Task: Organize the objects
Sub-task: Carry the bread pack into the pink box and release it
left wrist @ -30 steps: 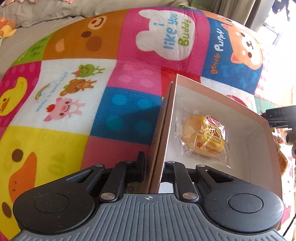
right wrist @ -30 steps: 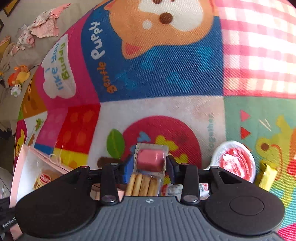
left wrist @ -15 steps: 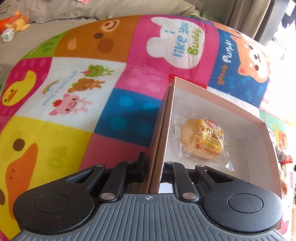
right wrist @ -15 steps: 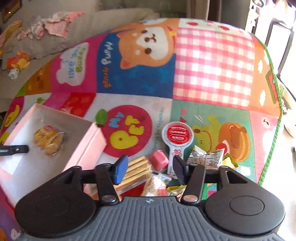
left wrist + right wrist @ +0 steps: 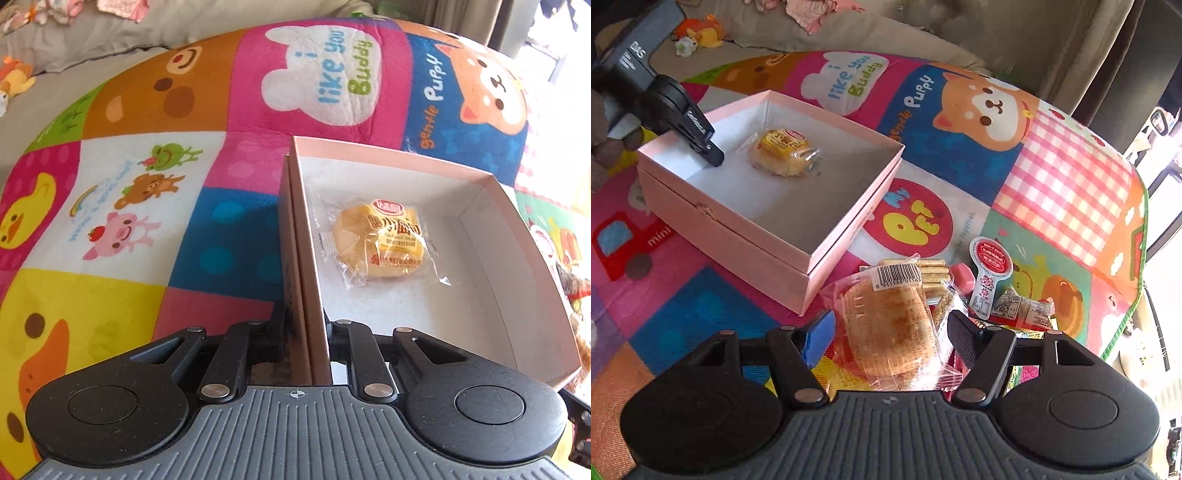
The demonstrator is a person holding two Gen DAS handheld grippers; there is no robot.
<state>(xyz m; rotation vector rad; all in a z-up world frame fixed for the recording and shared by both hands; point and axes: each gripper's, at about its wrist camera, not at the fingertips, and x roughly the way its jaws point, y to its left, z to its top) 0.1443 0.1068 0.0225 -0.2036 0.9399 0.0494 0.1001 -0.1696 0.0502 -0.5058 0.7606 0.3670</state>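
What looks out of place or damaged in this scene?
The pink box has a small dent on its near side wall. The remaining snacks lie in a loose heap on the mat beside it. Nothing is spilled.

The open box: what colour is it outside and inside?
The box is pale pink outside with a white lining, clearest in the right wrist view.

Bright patchwork cartoon mat point(image 5: 155, 206) on grey bedding point(image 5: 886, 33); curtains point(image 5: 1108, 55) behind, glaring daylight from window point(image 5: 1167, 122) at right.
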